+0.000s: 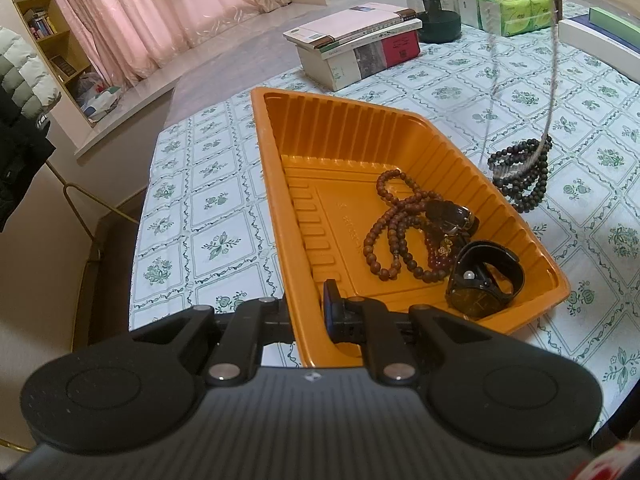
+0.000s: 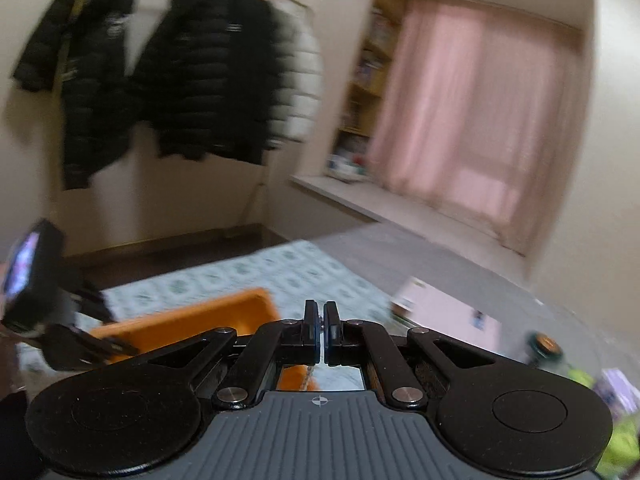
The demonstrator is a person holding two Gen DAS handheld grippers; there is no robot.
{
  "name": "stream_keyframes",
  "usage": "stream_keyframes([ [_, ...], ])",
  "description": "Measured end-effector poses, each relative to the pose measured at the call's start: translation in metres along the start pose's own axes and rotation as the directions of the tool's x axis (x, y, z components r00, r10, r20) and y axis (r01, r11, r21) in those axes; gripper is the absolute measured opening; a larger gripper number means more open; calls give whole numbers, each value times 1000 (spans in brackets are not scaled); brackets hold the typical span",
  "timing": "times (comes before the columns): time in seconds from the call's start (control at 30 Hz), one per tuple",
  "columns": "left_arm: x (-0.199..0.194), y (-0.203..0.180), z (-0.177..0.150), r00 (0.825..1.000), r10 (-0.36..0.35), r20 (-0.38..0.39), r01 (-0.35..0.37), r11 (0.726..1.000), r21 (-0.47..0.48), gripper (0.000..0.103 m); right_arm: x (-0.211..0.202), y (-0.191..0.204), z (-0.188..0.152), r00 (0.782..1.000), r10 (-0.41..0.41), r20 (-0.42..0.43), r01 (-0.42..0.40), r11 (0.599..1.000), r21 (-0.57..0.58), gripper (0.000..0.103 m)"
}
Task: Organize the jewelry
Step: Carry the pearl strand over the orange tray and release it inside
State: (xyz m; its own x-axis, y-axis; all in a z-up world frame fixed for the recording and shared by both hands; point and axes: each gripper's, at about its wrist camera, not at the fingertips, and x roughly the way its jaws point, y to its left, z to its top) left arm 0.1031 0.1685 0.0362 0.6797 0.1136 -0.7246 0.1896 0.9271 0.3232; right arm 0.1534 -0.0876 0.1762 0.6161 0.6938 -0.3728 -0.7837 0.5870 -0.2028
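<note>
Right tongs (image 2: pixel 321 334), clenched on what looks like a thin chain (image 1: pixel 554 80), dangle it above the dark beads (image 1: pixel 524 176) just beside the orange tray (image 1: pixel 360 128), whose rim the left tongs (image 1: pixel 316 316) clamp.

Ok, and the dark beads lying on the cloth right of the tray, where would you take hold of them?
Probably from above, jaws straddling the bundled loops at the near end of the dark beads, on the side away from the tray. They lie coiled flat with bare cloth there, while the hanging chain crosses their far end.
</note>
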Motion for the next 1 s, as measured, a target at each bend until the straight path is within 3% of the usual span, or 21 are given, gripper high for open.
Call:
stream_keyframes([
  [0.27,0,2,-2,1000,-7,7,7,1000,-2,11,53,64,14,987,158,-24,-160,978,-137,2],
  [0.5,0,3,-2,1000,-11,13,11,1000,-7,11,106,70,6,982,163,-91,-171,980,-100,2],
  [0.63,1,4,-2,1000,-12,13,12,1000,-9,11,127,66,-5,963,215,-162,-226,973,-50,2],
  [0.77,2,4,-3,1000,-12,14,12,1000,-11,11,140,73,-19,944,249,-217,-273,958,-90,2],
  [0.87,1,4,-3,1000,-12,14,12,1000,-10,11,149,76,-28,947,221,-232,-253,960,-121,2],
  [1.0,2,4,-3,1000,-13,13,13,1000,-10,11,158,70,-34,950,201,-238,-224,972,-74,2],
])
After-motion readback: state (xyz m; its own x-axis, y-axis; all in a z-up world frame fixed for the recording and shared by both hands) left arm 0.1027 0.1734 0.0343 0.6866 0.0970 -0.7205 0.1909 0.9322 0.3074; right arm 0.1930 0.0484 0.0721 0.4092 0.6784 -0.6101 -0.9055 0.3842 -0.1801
